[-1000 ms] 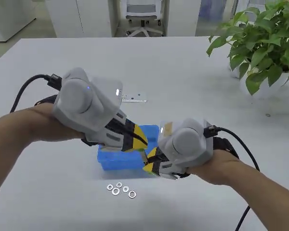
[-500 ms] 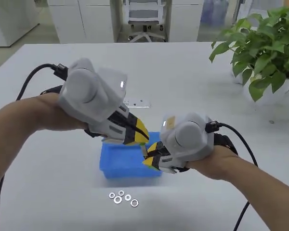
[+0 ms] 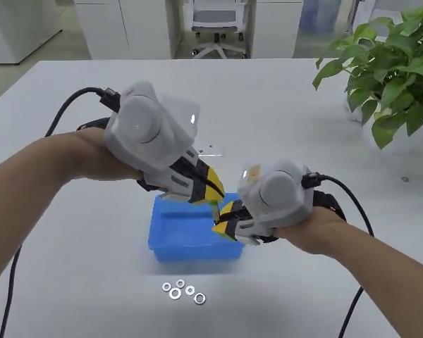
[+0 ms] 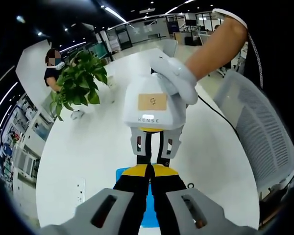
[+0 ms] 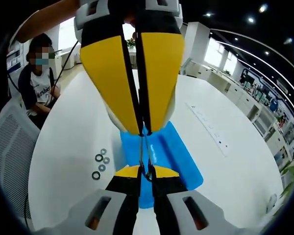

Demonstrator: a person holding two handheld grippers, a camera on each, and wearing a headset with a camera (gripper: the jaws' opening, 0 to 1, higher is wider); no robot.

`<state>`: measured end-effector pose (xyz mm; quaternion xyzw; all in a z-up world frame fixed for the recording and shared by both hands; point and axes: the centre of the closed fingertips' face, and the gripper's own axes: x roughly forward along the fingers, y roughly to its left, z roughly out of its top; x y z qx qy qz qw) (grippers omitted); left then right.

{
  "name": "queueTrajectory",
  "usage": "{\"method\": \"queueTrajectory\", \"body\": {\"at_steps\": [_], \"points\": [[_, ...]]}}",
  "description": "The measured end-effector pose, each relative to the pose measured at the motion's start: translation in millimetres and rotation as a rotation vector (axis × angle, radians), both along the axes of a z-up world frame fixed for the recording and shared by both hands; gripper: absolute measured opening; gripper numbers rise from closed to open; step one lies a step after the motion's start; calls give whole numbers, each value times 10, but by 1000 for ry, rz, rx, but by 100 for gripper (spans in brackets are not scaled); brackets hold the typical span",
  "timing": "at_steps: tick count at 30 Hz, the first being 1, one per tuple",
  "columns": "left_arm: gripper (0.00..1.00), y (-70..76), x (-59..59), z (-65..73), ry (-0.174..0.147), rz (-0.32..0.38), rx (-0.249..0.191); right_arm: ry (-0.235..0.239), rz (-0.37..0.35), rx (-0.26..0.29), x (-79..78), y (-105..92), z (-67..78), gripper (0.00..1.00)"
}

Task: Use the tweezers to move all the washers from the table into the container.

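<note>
Five washers are counted, bunched on the table at bottom centre of the head view. They lie just in front of the container and apart from it. The same five are seen left of the container in the right gripper view.

The container is blue and open-topped, at centre frame under both grippers. No washer is seen on the part of its floor that shows; the rest is covered by the grippers.

The tweezers are not on the table. They are held in the air over the container, spanning tip to tip between the two grippers. The left gripper, coming down from the top of the right gripper view, is closed to a slit on one end. The right gripper, at the bottom of that view, is pinched on the other end. This is judged a regrip or handover of the tool; which side carries it cannot be told.

Progress is judged at zero of five moved. The tool is in hand, but no washer is gripped by it. All five transfers are left.

Further back, a thin flat strip lies beyond the grippers; what it is cannot be told. A potted plant is at upper right and an office chair at top centre.

Writing: a tan sticker with a small logo is seen on the right gripper's housing in the left gripper view. The line under it is read as roughly "KENSC", last letter unsure.
</note>
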<state>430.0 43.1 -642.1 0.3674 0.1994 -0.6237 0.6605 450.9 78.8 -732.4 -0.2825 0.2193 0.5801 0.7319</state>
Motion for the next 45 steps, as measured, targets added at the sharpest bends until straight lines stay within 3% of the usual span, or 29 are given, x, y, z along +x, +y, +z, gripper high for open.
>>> {"method": "queueTrajectory", "body": {"at_steps": [27, 34, 45], "points": [[5, 18, 318, -463, 69, 25, 23, 68, -10, -28, 270, 18, -467, 10], [5, 21, 340, -530, 92, 30, 20, 83, -10, -34, 276, 7, -537, 10], [5, 56, 362, -524, 89, 34, 22, 80, -6, -34, 298, 25, -534, 11]]}}
